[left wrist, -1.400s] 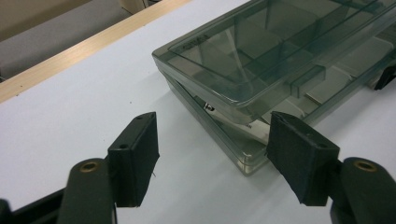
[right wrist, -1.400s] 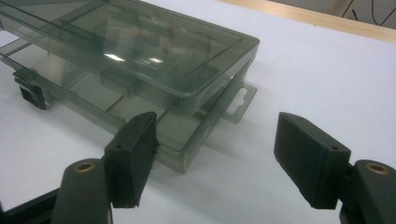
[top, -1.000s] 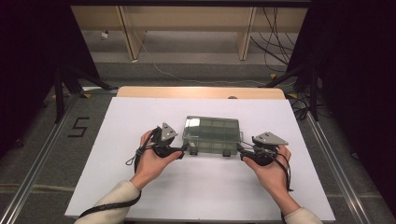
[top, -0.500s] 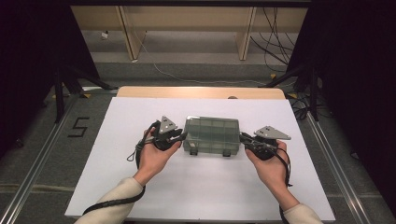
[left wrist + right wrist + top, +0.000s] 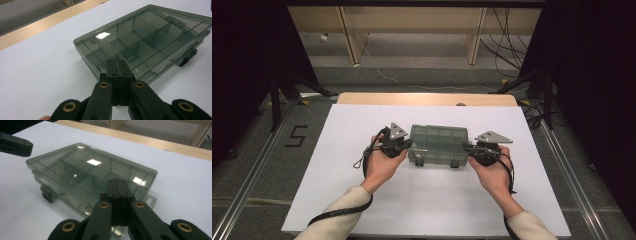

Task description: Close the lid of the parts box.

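Both forearms reaching forward, left gripper (image 5: 408, 145) and right gripper (image 5: 468, 148) flanking the compartment box (image 5: 439, 144) on the white tabletop (image 5: 362, 125). Fingers (image 5: 117, 72) just closed, pressed together, gripping nothing. Empty compartments visible through the lid in the gripper views.

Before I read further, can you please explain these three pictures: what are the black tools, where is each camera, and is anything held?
A person holds a hand-held gripper in each hand. The high view looks down on the white table: the left gripper and the right gripper sit at either end of a smoky transparent compartment box, lid closed. The other two pictures come from cameras on the grippers, looking along their black jaws. Both pairs of jaws have just closed and meet with nothing between them, so the box lies unheld; whether the tips touch it is unclear.
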`<state>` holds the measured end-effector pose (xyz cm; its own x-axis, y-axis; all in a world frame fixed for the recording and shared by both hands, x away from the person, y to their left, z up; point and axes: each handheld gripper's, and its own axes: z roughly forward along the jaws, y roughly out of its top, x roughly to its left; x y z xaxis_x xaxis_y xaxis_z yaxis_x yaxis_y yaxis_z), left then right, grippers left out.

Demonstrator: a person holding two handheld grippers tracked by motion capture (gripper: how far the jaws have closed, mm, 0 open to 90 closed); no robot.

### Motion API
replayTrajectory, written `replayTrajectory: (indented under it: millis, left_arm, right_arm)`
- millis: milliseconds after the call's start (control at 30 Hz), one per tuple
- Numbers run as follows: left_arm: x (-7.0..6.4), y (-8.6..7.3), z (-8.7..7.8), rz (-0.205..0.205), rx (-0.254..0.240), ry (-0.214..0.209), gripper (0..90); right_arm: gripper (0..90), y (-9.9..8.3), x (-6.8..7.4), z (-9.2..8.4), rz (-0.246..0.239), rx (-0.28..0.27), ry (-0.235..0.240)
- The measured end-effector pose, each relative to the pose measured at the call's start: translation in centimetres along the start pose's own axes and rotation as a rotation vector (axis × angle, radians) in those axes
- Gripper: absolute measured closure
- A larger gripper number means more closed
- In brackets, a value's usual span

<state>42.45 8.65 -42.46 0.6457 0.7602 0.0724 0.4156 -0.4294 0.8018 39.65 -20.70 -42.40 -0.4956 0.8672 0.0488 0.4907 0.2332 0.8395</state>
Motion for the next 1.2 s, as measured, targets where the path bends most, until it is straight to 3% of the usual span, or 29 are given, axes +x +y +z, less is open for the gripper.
replayTrajectory:
  millis: [33, 133, 233, 267, 333, 433, 567, 800, 833, 1067, 1200]
  left_arm:
    - [0.1, 0.1, 0.1, 0.009, 0.007, -0.007, 89.5]
    - [-0.2, 0.2, 0.4, -0.021, -0.005, -0.005, 89.5]
    - [-0.1, 0.2, 0.5, 0.006, 0.011, -0.008, 89.4]
    - [-0.3, 0.1, 0.7, -0.016, -0.005, -0.008, 89.4]
    - [-0.2, 0.1, 0.8, -0.01, 0.012, -0.005, 89.5]
    - [-0.1, 0.0, 1.0, 0.007, 0.022, -0.011, 89.5]
    - [-0.4, 0.0, 1.3, -0.016, 0.013, -0.013, 89.5]
    - [-0.5, 0.1, 1.7, 0.007, 0.026, -0.019, 89.5]
    - [-0.5, 0.1, 1.7, 0.004, 0.03, -0.017, 89.5]
    - [-0.7, 0.3, 1.8, 0.009, 0.035, -0.021, 89.5]
    - [-0.9, 0.2, 1.9, -0.007, 0.025, -0.031, 89.5]
  right_arm:
    - [90.0, 0.0, 0.0, 0.1, -0.011, -0.002, -0.004]
    - [90.0, 0.0, 0.1, 0.6, -0.007, 0.0, 0.008]
    - [90.0, 0.1, 0.2, 0.9, -0.011, 0.022, 0.022]
    - [90.0, 0.1, 0.2, 1.0, -0.017, 0.018, 0.02]
    - [90.0, 0.1, 0.4, 1.2, -0.012, 0.035, 0.031]
    - [90.0, 0.1, 0.4, 1.5, -0.031, 0.031, 0.025]
    - [90.0, 0.1, 0.5, 1.7, -0.031, 0.041, 0.024]
    - [90.0, 0.2, 0.7, 2.1, -0.023, 0.058, 0.022]
    - [90.0, 0.1, 0.7, 2.3, -0.042, 0.049, 0.023]
    - [90.0, 0.2, 0.7, 2.3, -0.019, 0.068, 0.021]
    - [90.0, 0.2, 0.6, 2.5, -0.031, 0.057, 0.024]
